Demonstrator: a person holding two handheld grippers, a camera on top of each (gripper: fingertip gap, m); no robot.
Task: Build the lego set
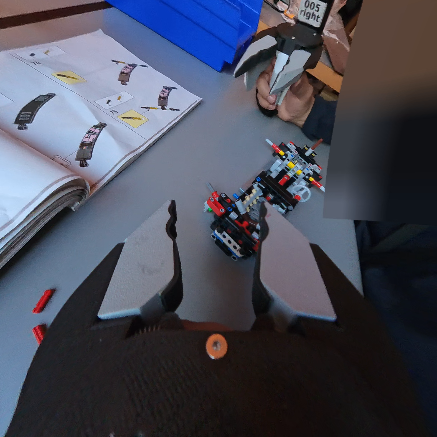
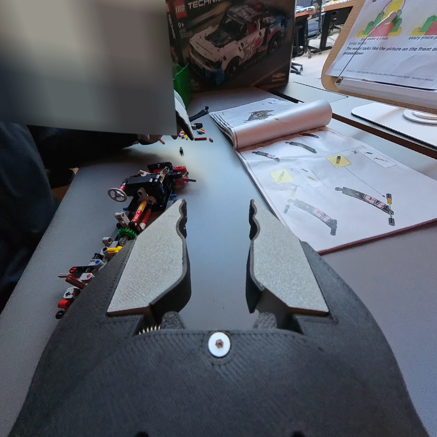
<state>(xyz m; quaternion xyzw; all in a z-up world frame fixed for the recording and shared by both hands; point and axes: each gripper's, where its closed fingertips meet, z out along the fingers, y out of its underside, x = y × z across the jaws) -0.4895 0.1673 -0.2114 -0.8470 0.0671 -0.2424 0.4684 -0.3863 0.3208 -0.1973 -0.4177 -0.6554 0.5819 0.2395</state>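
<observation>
A part-built brick car chassis (image 1: 264, 196), black with red, yellow and grey parts, lies on the grey table (image 1: 189, 153). My left gripper (image 1: 217, 210) is open. The chassis's near end lies between its fingers, close against the right finger (image 1: 279, 236) and well apart from the left finger. I cannot tell whether the right finger touches it. My right gripper (image 2: 217, 212) is open with only bare table between its pads. The chassis (image 2: 146, 189) lies just left of its left finger (image 2: 165, 231). The right gripper also shows in the left wrist view (image 1: 281, 78), held in a hand.
An open instruction booklet (image 1: 82, 106) (image 2: 319, 184) lies beside the chassis. Blue bins (image 1: 201, 30) stand behind it. Red pins (image 1: 43, 300) lie at the left. Small loose parts (image 2: 196, 134), the set's box (image 2: 231, 42) and a clipboard stand (image 2: 390, 59) are at the far side. About 20 centimetres separates my left fingertips from my right.
</observation>
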